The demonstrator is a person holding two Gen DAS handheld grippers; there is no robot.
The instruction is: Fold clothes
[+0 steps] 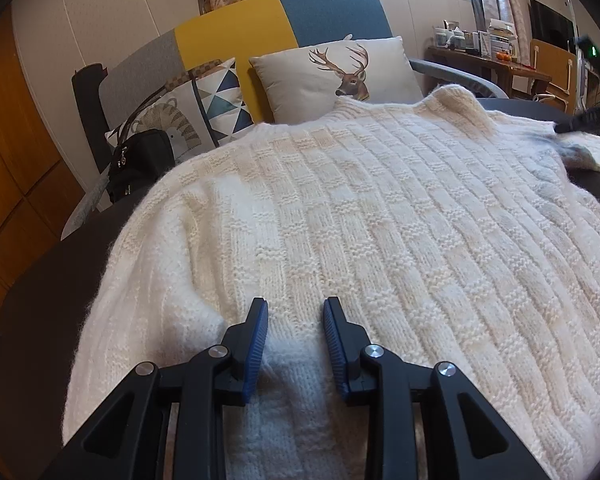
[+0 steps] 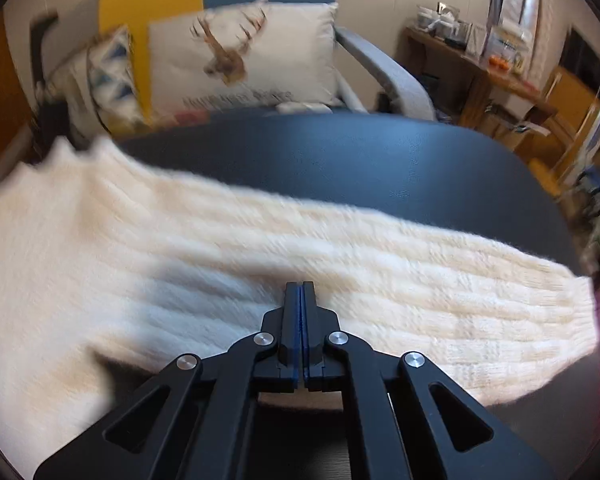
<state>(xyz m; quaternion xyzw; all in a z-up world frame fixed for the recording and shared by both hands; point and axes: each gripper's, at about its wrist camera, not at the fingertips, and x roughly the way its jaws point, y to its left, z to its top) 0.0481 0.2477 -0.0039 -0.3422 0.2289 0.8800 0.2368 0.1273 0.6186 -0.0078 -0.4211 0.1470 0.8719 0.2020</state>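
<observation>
A cream knitted sweater (image 1: 360, 220) lies spread flat on a dark table (image 1: 40, 300). My left gripper (image 1: 295, 304) sits at its near hem, its blue pads a little apart with a thick ridge of the knit filling the gap between them. One sleeve (image 2: 260, 248) stretches sideways across the table (image 2: 340, 152) to the right. My right gripper (image 2: 301, 285) is over the middle of that sleeve, jaws fully together, tips at the knit, no fabric seen between them. It also shows as a dark blur (image 1: 580, 122) at the far right edge.
Behind the table stands a grey, yellow and blue sofa chair (image 1: 236, 32) with a deer pillow (image 1: 332, 76) and a triangle-patterned cushion (image 1: 216, 96). A black bag (image 1: 140, 164) sits at the table's far left. A cluttered wooden desk (image 2: 500, 76) stands to the right.
</observation>
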